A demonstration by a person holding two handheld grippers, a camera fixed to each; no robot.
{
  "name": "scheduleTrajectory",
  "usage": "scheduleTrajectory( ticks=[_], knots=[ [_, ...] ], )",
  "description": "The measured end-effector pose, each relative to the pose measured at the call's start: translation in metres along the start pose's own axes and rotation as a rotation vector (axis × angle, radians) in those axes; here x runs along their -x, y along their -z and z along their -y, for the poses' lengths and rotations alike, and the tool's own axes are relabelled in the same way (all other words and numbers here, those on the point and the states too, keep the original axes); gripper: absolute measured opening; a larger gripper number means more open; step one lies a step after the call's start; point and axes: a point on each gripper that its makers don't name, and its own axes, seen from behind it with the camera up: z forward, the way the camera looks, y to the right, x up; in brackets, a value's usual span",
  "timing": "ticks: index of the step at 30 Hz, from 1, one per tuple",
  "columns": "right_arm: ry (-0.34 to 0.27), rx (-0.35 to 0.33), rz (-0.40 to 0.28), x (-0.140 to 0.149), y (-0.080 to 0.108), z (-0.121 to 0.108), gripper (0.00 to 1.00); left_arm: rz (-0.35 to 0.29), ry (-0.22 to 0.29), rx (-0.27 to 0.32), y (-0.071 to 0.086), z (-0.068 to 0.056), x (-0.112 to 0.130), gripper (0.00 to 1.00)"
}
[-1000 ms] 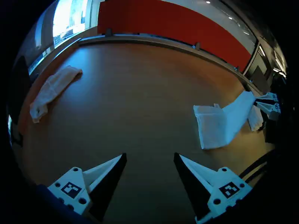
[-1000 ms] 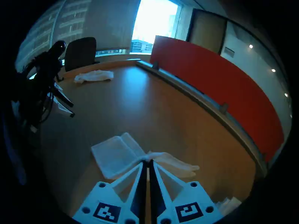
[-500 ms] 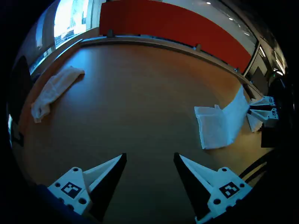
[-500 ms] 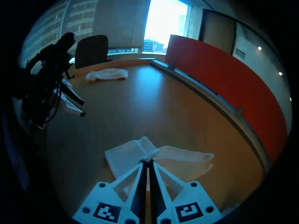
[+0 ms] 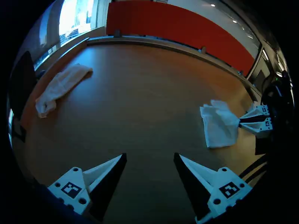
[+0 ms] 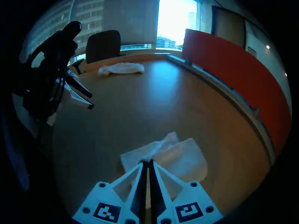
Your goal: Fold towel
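1. Left gripper [image 5: 149,155] hangs released, its fingers spread wide over bare wood, while the right gripper [image 6: 147,163] is clenched on the towel [image 6: 175,156].
2. Around them lies a broad wooden table [image 5: 142,93]. A red partition [image 5: 179,26] runs along its far side, and a bright window [image 6: 175,18] stands beyond its end. A second towel [image 5: 61,87], crumpled into a long heap, lies near the window end of the table, well apart from both grippers. In the right gripper view a dark office chair [image 6: 102,46] stands just behind that heap. Bare tabletop lies between the left gripper and the task's towel.
3. The towel is white and lies on the table near its edge, on the right side of the left gripper view. It is doubled into a rough rectangle. The upper layer is puckered and drawn toward one side, and a rumpled corner stands up at its far end.
4. The right gripper's fingers are pressed almost together, with a gathered edge of the towel pinched between their tips. In the left gripper view the cloth tapers to a point where those tips meet it. The left gripper touches no cloth. In the right gripper view it shows at the left with its fingers apart, well away from the towel.
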Motion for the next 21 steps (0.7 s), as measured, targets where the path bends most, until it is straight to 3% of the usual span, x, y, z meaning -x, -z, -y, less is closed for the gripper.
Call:
scheduleTrajectory(
  ticks=[6,15,17,21],
  knots=[
    [-0.01,-0.017,0.02,0.008,-0.01,0.004,0.05,0.003,0.002,-0.005,0.001,0.002,0.004,0.94],
    [-0.011,-0.022,0.025,0.009,-0.011,0.004,0.08,0.005,0.008,-0.005,-0.001,0.005,0.004,0.94],
    [-0.011,-0.019,0.03,0.011,-0.011,0.004,0.21,0.004,0.007,-0.005,-0.001,0.005,0.004,0.94],
    [-0.016,-0.009,0.039,0.015,-0.009,0.003,0.59,0.005,0.006,-0.006,-0.001,0.005,0.004,0.94]
  ],
)
